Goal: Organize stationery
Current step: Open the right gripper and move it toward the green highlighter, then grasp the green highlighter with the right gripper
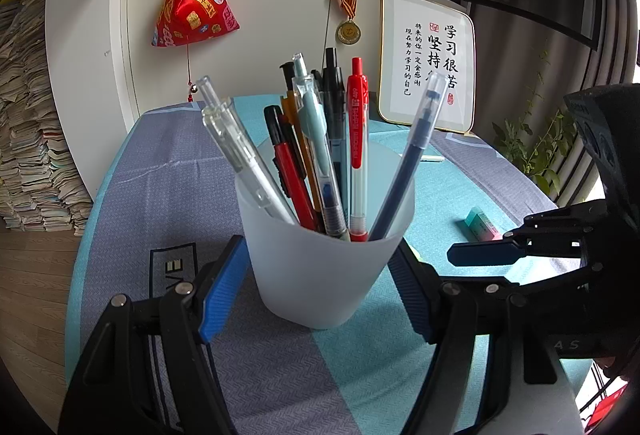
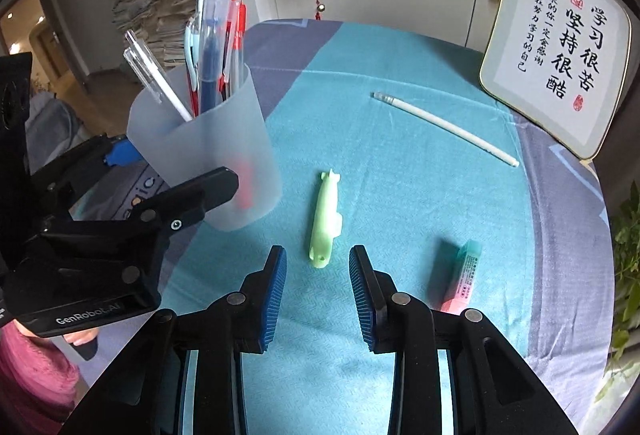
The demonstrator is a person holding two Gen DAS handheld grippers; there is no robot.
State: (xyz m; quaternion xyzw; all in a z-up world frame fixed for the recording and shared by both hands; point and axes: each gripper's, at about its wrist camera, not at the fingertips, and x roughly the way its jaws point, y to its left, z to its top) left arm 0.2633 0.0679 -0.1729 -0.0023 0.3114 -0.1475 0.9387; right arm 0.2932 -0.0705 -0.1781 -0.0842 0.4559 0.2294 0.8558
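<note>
Right gripper [image 2: 318,287] jaws apart, near the green pen [image 2: 325,221]; I'd straddle its middle. Left gripper [image 1: 316,283] looks clamped on the frosted cup [image 1: 324,255].

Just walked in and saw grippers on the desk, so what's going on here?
A person is tidying stationery with two handheld grippers. The left gripper brackets the frosted pen cup, already full of pens; whether it grips is unclear. The right gripper hangs open just short of a green pen. A white pen and an eraser lie loose on the cloth.
</note>
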